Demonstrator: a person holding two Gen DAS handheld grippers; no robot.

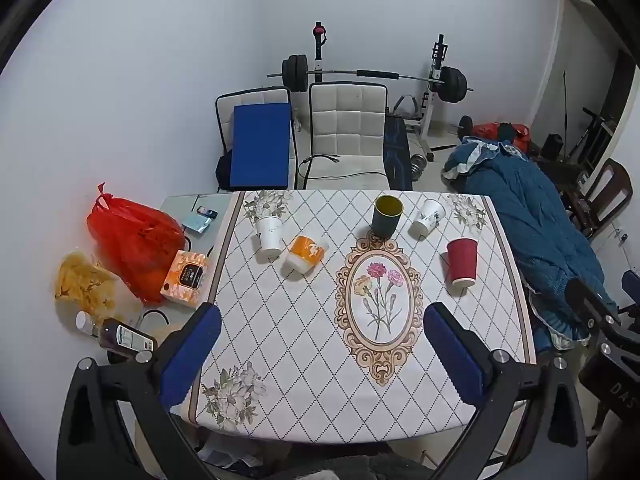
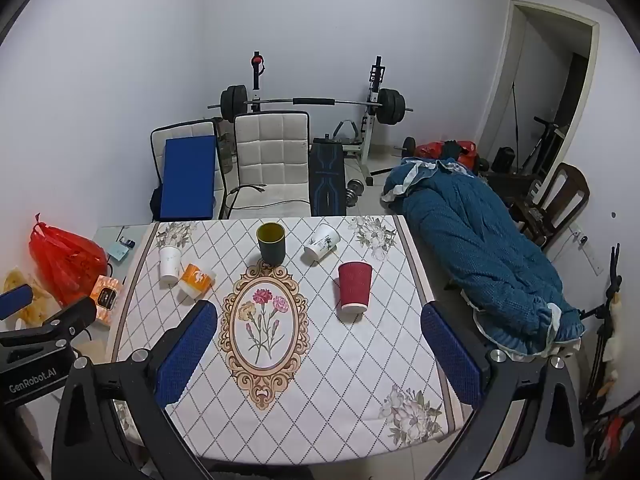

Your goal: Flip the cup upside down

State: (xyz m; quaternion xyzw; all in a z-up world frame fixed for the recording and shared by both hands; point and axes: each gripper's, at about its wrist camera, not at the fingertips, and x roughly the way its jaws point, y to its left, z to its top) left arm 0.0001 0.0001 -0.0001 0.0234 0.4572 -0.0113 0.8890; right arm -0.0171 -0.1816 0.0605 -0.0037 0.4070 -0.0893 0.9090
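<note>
So from my left gripper, wide open above the table, the dark cup stands mouth up, far back. My right gripper gapes too, ready for that cup.

- A lived-in room of a home, used partly as a home gym.
- A barbell with black plates rests on a rack against the white wall, with a weight bench below it.
- Two padded white chairs stand behind a tabletop under a floral cloth.
- A teal quilt lies heaped to the right.
- A red plastic bag and a tissue box sit at the left.
- A doorway opens at the right.
</note>
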